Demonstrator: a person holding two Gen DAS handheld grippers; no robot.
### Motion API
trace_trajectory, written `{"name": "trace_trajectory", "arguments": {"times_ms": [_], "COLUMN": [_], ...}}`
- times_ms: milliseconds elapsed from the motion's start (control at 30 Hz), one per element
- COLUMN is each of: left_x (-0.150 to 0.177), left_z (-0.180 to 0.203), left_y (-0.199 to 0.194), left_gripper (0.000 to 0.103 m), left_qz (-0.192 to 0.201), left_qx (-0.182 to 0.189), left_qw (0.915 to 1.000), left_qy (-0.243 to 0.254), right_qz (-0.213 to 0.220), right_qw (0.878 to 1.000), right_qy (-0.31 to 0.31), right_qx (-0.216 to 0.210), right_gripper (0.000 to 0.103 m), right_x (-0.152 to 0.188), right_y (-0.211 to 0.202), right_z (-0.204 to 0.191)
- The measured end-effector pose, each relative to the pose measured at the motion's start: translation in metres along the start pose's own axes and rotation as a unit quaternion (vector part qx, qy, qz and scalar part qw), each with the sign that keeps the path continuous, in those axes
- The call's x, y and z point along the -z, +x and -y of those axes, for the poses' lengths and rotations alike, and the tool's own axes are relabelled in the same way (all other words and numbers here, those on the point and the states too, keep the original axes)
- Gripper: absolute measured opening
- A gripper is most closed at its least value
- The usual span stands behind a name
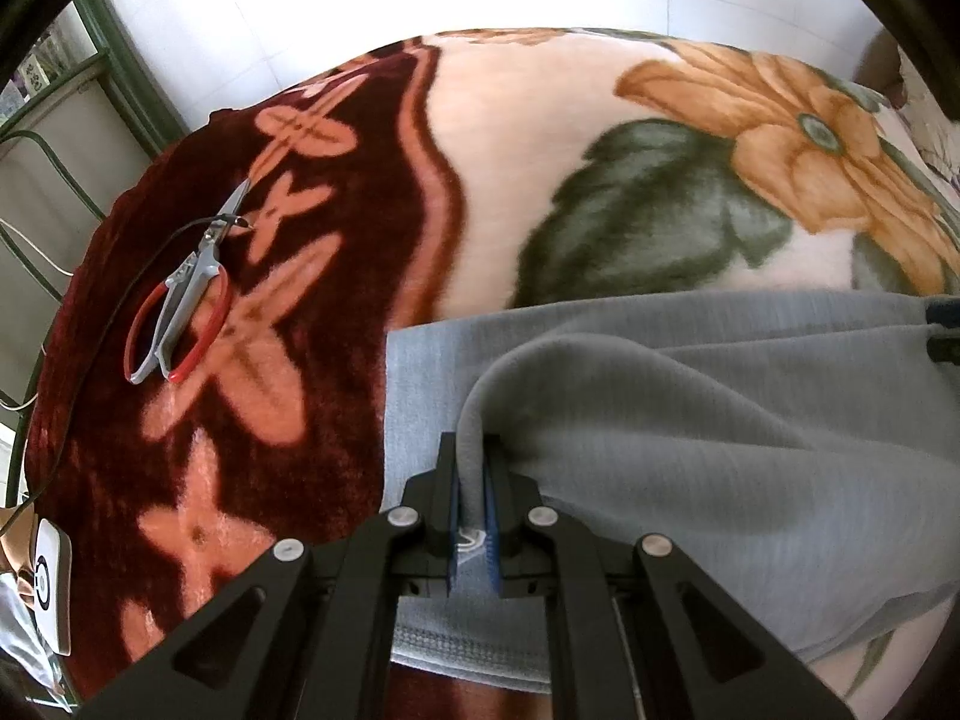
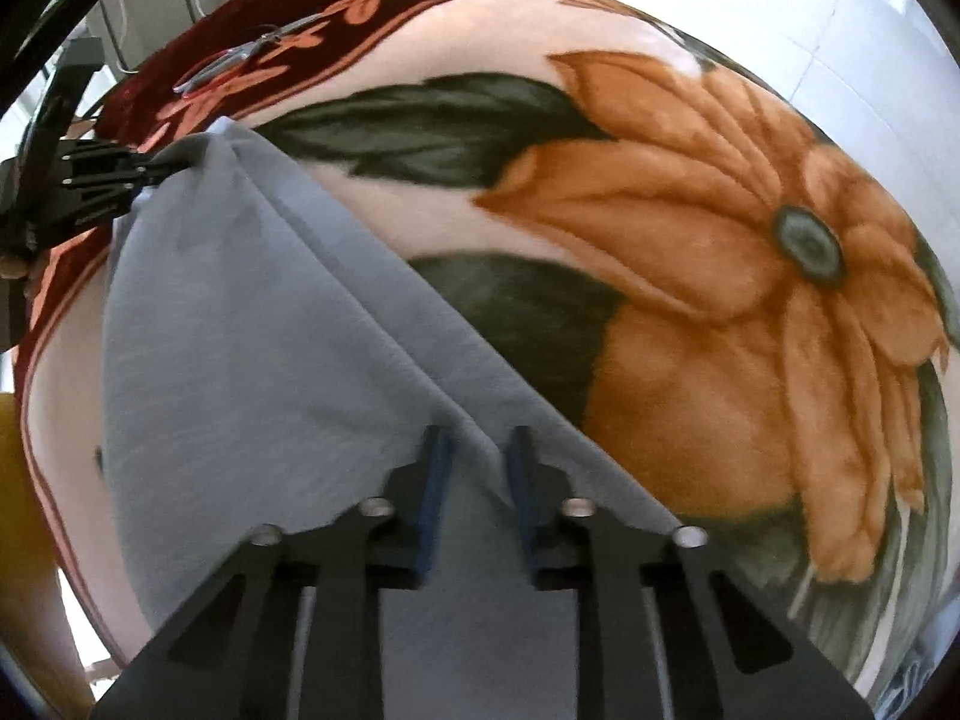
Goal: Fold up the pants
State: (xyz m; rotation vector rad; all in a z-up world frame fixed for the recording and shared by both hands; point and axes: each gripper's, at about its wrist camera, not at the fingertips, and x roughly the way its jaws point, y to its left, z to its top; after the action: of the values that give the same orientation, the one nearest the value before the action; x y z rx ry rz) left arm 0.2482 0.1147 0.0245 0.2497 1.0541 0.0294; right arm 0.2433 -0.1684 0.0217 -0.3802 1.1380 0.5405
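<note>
The grey pants (image 1: 690,396) lie spread on a plush blanket (image 1: 528,138) printed with a big orange flower (image 1: 798,138), dark green leaves and a deep red border with pink cross shapes. In the left wrist view, the left gripper (image 1: 476,480) points steeply down and is clamped tight on a raised fold of the grey fabric near the left edge of the garment; the cloth rises in a hump out of the blue pads and drapes away to the right, while a stitched hem runs across below the fingers. To the left of the pants, well apart from them on the red border, rest a pair of scissors (image 1: 180,306) with red handles, with a thin dark cable lying across their blades. In the right wrist view, the right gripper (image 2: 478,462) hangs over the pants (image 2: 252,324) close to a long crease that runs diagonally up toward the left gripper (image 2: 150,171), seen at the far left edge pinching the cloth's corner. The right gripper's two blue-padded fingers (image 2: 437,480) stand visibly apart in this picture, with the ridge of the crease between them, and the pads do not appear to press on the fabric. The pants cover the lower left of that view, with the flower (image 2: 750,276) filling the right.
</note>
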Motion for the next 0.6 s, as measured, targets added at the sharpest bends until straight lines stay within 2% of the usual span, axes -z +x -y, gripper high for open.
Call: {"name": "trace_trajectory", "arguments": {"times_ms": [133,233,300,400,500,600], "left_x": [0.0,-0.006,-0.013,-0.02,-0.022,-0.018], "left_z": [-0.004,-0.01,-0.011,-0.008,-0.002,-0.006], "left_y": [-0.011,-0.022,-0.02,-0.011,0.0,0.004], "left_gripper": [0.007,0.007,0.007,0.009,0.018,0.024], "left_qz": [0.012,0.031,0.029,0.022,0.013,0.003], "left_qx": [0.001,0.002,0.006,0.005,-0.005,-0.007], "left_qw": [0.9998,0.9993,0.9993,0.9996,0.9999,0.9999], "left_qy": [-0.013,-0.022,-0.022,-0.018,-0.006,-0.007], "right_qz": [0.04,0.08,0.082,0.062,0.039,0.051], "right_qw": [0.999,0.995,0.994,0.994,0.993,0.99], "right_qy": [-0.025,0.012,0.035,0.06,0.061,0.068], "right_qx": [0.024,0.052,0.068,0.073,0.091,0.114], "right_gripper": [0.003,0.003,0.003,0.003,0.003,0.005], "right_x": [0.005,0.006,0.004,0.002,0.005,0.006], "right_y": [-0.022,-0.037,-0.034,-0.014,0.009,0.009], "right_z": [-0.008,0.007,0.018,0.029,0.025,0.02]}}
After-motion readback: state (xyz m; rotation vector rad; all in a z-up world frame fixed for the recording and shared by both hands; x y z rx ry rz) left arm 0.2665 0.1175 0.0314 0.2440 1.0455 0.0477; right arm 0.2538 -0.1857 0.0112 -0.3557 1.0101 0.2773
